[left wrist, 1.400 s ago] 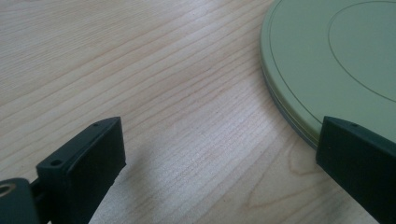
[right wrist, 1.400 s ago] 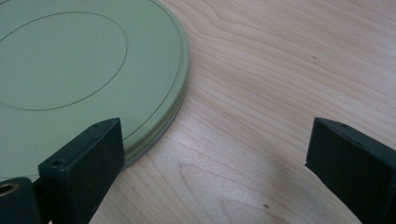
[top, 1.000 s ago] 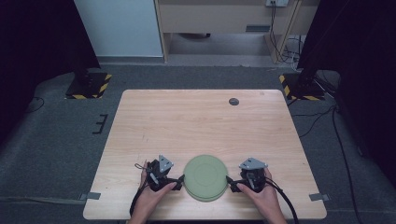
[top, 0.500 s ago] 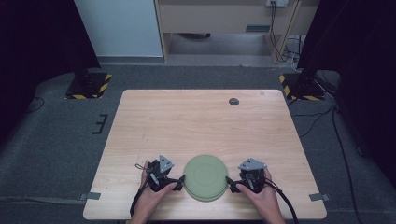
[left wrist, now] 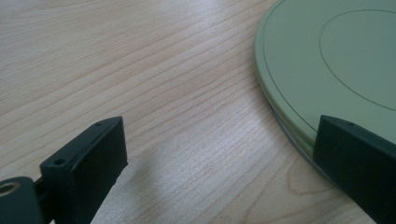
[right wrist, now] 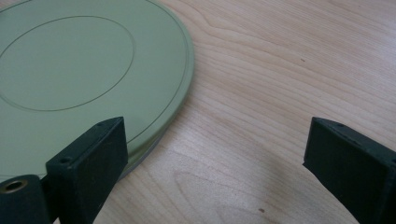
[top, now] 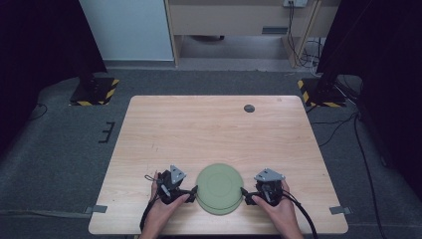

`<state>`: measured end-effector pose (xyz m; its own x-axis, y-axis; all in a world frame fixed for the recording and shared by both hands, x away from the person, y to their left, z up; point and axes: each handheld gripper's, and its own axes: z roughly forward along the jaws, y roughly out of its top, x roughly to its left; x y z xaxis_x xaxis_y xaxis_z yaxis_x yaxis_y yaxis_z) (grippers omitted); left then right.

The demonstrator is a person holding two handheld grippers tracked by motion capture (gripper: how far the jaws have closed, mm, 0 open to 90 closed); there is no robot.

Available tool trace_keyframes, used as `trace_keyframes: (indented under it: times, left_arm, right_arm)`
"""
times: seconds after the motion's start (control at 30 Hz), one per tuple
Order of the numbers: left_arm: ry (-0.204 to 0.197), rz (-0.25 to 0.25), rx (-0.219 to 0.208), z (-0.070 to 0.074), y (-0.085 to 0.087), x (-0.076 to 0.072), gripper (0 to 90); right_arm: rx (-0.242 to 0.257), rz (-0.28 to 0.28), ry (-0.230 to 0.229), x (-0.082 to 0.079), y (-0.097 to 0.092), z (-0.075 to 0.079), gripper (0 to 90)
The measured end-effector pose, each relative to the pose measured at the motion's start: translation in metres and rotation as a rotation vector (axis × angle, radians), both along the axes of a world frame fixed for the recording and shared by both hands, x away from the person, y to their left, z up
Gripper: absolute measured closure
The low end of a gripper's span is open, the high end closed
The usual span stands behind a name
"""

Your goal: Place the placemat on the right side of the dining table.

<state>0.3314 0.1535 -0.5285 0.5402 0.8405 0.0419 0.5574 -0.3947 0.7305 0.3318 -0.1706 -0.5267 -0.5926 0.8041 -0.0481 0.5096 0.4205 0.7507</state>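
A round pale-green plate [top: 219, 184] lies near the front edge of the wooden table [top: 214, 129], on top of a second plate whose rim peeks out underneath. My left gripper [top: 192, 191] sits at the plate's left edge, open, with its right jaw over the green plate's [left wrist: 327, 60] rim and its left jaw over bare wood. My right gripper [top: 245, 192] sits at the right edge, open, its left jaw overlapping the green plate's [right wrist: 84, 70] rim and its right jaw above the table. In the left gripper view, my left gripper [left wrist: 222, 140] holds nothing. Nor does my right gripper [right wrist: 217, 140] in its own view.
A small dark round disc [top: 249, 108] lies near the table's far edge. Two black stands with yellow-and-black striped bases [top: 94, 88] [top: 318, 92] flank the far corners on the grey floor. A wooden cabinet stands beyond.
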Motion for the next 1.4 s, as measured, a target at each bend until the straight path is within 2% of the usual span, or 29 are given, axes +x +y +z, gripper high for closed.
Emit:
trace_keyframes:
  times: [0.5, 0.73, 1.2, 1.4]
  left_arm:
    - [-0.004, 0.017, -0.001, -0.0006, -0.0005, 0.0024, 1.8]
    - [-0.004, 0.006, -0.003, 0.0004, -0.0005, 0.0001, 2.6]
    - [-0.003, 0.015, -0.003, -0.0002, -0.0012, 0.0017, 1.7]
    - [-0.005, 0.006, 0.001, 0.0002, -0.001, 0.0004, 2.6]
  right_arm:
    - [-0.005, -0.025, -0.001, 0.0043, 0.001, -0.0004, 4.0]
    - [-0.002, -0.004, -0.009, -0.0012, 0.0033, 0.0013, 6.1]
    - [-0.005, -0.009, -0.019, 0.002, 0.0072, 0.0007, 6.7]
    - [-0.003, -0.002, -0.005, -0.0019, 0.001, 0.0014, 6.7]
